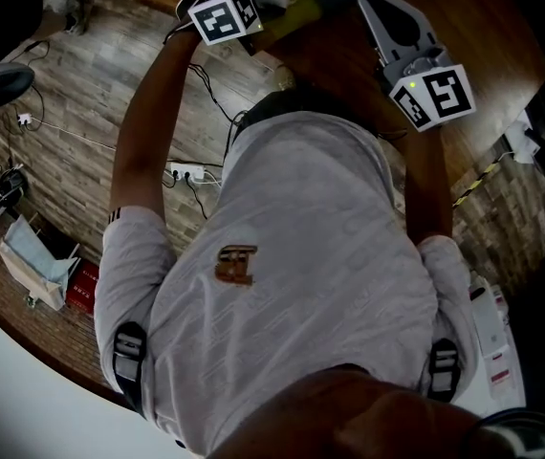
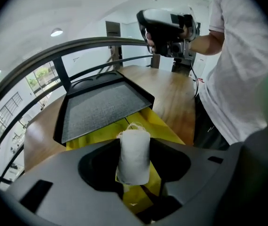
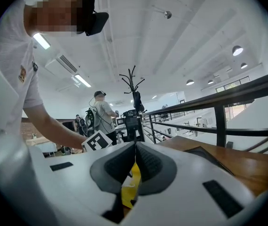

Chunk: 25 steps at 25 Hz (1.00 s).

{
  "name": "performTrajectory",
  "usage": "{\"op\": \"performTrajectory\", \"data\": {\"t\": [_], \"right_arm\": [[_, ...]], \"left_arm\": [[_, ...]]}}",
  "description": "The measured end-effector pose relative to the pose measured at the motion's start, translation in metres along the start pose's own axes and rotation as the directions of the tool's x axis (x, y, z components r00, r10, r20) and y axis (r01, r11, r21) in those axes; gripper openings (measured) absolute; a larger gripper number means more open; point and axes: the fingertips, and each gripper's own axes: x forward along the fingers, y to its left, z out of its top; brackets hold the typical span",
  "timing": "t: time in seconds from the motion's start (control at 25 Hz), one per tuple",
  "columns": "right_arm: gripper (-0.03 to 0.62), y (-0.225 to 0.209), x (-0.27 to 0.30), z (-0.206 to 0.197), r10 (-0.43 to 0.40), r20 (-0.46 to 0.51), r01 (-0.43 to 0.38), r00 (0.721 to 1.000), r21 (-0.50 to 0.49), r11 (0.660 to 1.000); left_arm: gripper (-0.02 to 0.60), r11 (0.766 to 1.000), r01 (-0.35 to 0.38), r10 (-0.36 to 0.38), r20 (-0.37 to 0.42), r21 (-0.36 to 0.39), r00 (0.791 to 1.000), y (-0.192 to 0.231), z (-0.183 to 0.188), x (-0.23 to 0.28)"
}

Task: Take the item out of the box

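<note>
**Left gripper closed on white roll, right gripper shut and empty**

A small white cloth-like cylinder with a tuft of thread on top is pinched upright between the left jaws, at the lower middle of the left gripper view. A yellow cardboard box is seen just behind and below it. A black tray with a grey mat lies beyond, on the brown wooden table. The right jaws are pressed together on nothing.

Gap of left gripper filled by white pouch, no room between pads. Yellow box under it. Black tray at 11 o'clock just beyond box, blocks forward path. Bare table at 1 o'clock free. Right gripper above it, well apart. Torso walls 3 o'clock.
</note>
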Motion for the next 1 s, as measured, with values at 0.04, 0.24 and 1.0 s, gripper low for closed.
{"op": "performTrajectory", "data": {"t": [0.04,0.24,1.0], "right_arm": [[0.032,0.002,0.001,0.001,0.005,0.001,-0.005,1.000,-0.002,1.000],[0.032,0.011,0.003,0.005,0.033,0.007,-0.033,0.999,-0.014,0.999],[0.032,0.052,0.004,0.035,0.091,0.045,-0.087,0.995,-0.074,0.993]], "left_arm": [[0.212,1.000,-0.014,0.014,0.013,-0.005,1.000,0.000,0.002,-0.004],[0.212,0.996,-0.084,0.087,0.087,-0.035,0.992,0.002,0.020,-0.026],[0.212,0.878,-0.289,0.475,0.628,-0.380,0.616,-0.008,0.122,-0.160]]}}
